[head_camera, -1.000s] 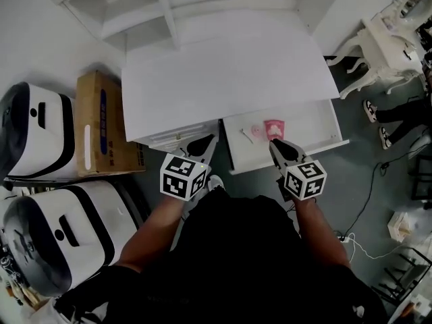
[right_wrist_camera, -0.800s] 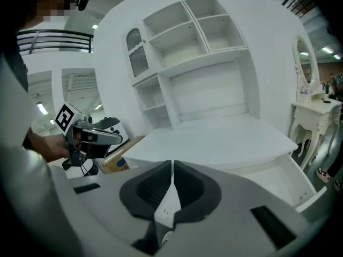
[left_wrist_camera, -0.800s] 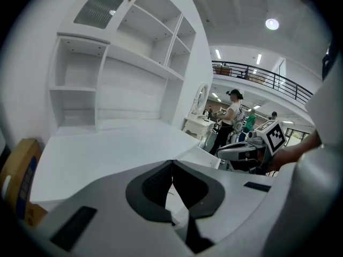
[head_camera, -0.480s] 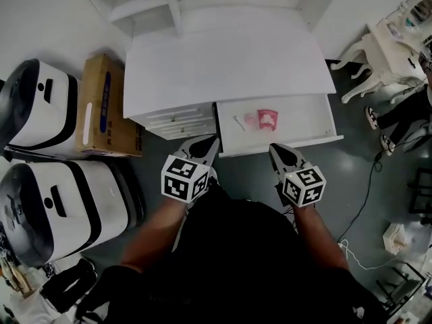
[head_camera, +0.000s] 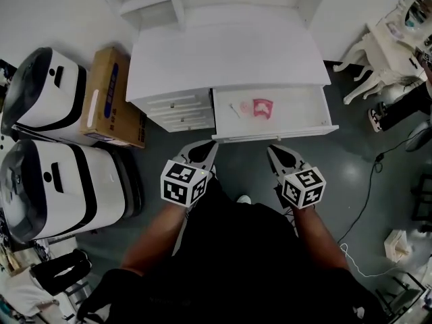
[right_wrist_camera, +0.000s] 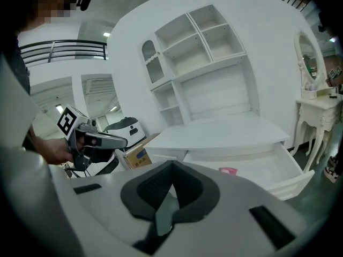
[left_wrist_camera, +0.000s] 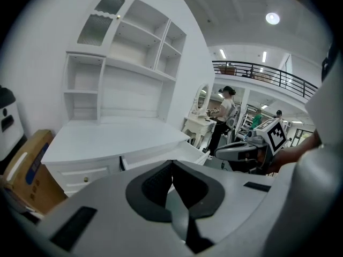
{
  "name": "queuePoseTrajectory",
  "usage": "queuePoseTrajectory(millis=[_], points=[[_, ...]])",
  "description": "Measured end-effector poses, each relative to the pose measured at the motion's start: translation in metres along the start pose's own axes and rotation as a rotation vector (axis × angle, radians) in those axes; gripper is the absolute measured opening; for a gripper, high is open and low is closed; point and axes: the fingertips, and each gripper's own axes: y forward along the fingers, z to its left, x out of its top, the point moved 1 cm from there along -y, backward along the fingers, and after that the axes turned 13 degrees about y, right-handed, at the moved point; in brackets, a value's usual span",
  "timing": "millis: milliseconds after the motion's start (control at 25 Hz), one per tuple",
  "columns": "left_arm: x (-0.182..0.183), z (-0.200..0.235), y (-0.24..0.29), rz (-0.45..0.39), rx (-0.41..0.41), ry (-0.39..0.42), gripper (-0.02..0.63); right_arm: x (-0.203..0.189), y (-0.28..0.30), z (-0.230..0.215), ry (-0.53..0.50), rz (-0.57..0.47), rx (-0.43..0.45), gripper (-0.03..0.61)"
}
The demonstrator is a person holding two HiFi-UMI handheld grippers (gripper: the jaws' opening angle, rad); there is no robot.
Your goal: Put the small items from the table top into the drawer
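The white desk (head_camera: pixel 229 56) has a bare top, and its right drawer (head_camera: pixel 297 106) stands pulled out. Inside the drawer lie a red packet (head_camera: pixel 262 107), a pink round item (head_camera: pixel 247 106) and a small thin white stick (head_camera: pixel 233 110). The red packet (right_wrist_camera: pixel 229 171) also shows in the right gripper view. My left gripper (head_camera: pixel 208 147) hangs shut over the floor, short of the drawer's front. My right gripper (head_camera: pixel 273 152) is shut too, just below the drawer front, holding nothing.
A cardboard box (head_camera: pixel 111 100) leans beside the desk's left drawers (head_camera: pixel 179 110). Two large white-and-black machines (head_camera: pixel 50 147) stand at the left. A white dressing table (head_camera: pixel 385 49) and a person's legs (head_camera: pixel 405 106) are at the right. Cables (head_camera: pixel 368 187) run over the grey floor.
Both grippers have drawn back from the open drawer toward me, and the head view has moved away, so the desk sits farther off. Both stay shut.
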Motion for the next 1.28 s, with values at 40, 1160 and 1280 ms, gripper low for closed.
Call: queuePoseTrajectory(millis=[40,1160,1280], points=[[-0.003,-0.005,-0.005,0.002,0.009,-0.003,0.011,-0.004,-0.005,0.001,0.001,0.002,0.007,0.028],[-0.029,0.003,-0.074,0.009,-0.071,0.039,0.011,-0.039,-0.007,0.085,0.052,-0.034,-0.044,0.028],[-0.031,0.006,-0.077,0.004,-0.08,0.037,0.011,-0.04,-0.006,0.094,0.048,-0.031,-0.052,0.028]])
